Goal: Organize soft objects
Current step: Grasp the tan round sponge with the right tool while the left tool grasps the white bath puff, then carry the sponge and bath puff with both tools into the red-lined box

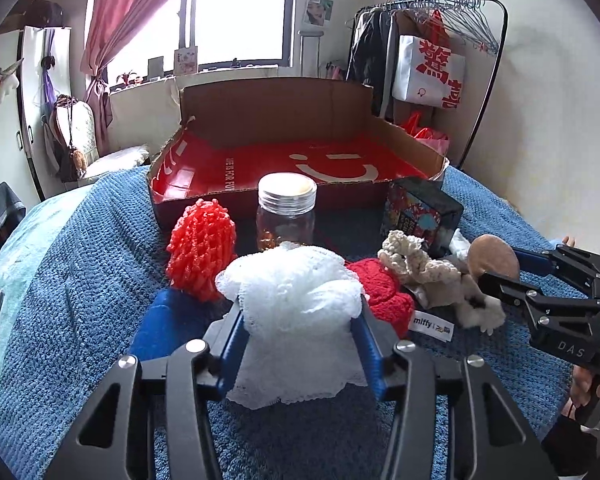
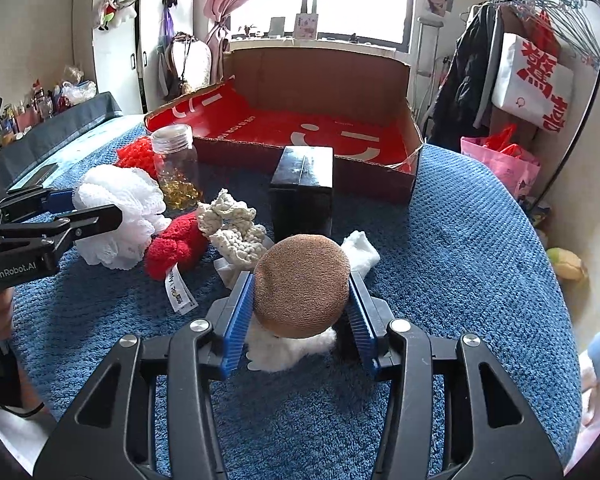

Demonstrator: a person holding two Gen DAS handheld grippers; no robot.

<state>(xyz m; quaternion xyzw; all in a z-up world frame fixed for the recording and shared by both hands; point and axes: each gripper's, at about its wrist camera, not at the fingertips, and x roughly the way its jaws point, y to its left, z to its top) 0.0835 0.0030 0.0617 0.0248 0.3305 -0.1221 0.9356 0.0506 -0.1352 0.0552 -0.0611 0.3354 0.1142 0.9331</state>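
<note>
On the blue blanket (image 1: pixel 79 280) my left gripper (image 1: pixel 300 312) is shut on a white mesh puff (image 1: pixel 295 292), its blue pads pressing both sides. The right wrist view shows that puff (image 2: pixel 119 208) at the left, in the left gripper (image 2: pixel 91 204). My right gripper (image 2: pixel 300 280) is shut on a plush mushroom (image 2: pixel 302 284) with a brown cap and white stem. Between the two lie a red knitted piece (image 1: pixel 384 288) with a label and a cream crochet piece (image 1: pixel 416 260). An orange-red knobbly soft thing (image 1: pixel 201 248) stands left of the puff.
A glass jar (image 1: pixel 285 216) and a black printed box (image 1: pixel 420 212) stand behind the soft things. Beyond them lies an open cardboard box (image 1: pixel 283 108) with a red lining. A white sock (image 2: pixel 362 256) lies by the mushroom. A clothes rack (image 1: pixel 440 40) stands at the back right.
</note>
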